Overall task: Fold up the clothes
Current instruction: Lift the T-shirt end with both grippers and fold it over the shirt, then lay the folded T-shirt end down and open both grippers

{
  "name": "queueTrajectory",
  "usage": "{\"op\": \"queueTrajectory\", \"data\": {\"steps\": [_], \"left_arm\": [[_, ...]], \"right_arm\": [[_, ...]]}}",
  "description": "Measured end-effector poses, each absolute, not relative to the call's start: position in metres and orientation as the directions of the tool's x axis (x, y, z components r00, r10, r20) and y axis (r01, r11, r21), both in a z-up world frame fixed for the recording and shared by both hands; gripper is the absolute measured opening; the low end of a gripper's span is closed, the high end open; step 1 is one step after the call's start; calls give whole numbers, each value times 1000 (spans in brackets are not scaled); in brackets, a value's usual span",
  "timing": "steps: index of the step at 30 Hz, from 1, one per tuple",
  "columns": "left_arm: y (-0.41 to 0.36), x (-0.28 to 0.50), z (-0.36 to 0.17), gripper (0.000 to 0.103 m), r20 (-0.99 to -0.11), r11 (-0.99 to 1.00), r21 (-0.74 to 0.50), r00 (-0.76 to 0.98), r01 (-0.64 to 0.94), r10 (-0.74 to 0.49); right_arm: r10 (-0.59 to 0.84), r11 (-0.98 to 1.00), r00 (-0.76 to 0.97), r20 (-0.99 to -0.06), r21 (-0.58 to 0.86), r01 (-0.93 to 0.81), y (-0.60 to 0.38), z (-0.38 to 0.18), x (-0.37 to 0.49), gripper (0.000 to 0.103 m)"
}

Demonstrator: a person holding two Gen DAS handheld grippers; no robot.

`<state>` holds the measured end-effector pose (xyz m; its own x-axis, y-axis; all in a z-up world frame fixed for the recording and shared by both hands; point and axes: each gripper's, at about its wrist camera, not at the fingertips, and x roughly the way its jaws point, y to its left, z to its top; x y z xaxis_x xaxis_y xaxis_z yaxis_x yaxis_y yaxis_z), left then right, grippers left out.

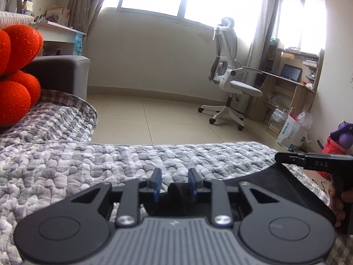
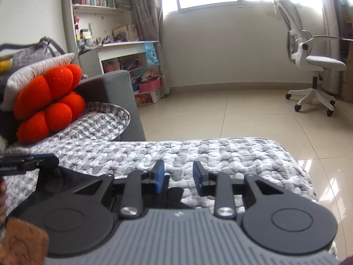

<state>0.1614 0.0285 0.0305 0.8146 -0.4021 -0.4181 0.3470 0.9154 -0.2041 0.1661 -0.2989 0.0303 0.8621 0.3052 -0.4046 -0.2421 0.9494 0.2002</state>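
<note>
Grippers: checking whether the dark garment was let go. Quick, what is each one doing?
Left gripper: open; the dark garment lies between its fingers, unpinched.
Right gripper: open, holding nothing; the garment's edge lies below it.

Right gripper (image 2: 178, 180) low over the grey quilt (image 2: 198, 154), blue pads apart with a dark garment (image 2: 57, 183) bunched beneath. Left gripper (image 2: 28, 162) at the left edge. Orange cushion (image 2: 48, 101) behind; white chair (image 2: 313, 66) near the window.

A grey-and-white checked quilt (image 2: 198, 152) is spread over the sofa seat. A black garment (image 1: 275, 183) is laid on the quilt near its front edge. An orange lobed cushion (image 2: 48, 101) is propped at the quilt's back-left end.
</note>
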Motion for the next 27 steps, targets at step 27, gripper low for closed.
{"op": "queueTrajectory", "data": {"steps": [27], "left_arm": [[50, 182, 11, 48, -487, 922, -337, 803, 192, -345]], "right_arm": [[389, 904, 790, -475, 362, -227, -315, 15, 176, 32]]}}
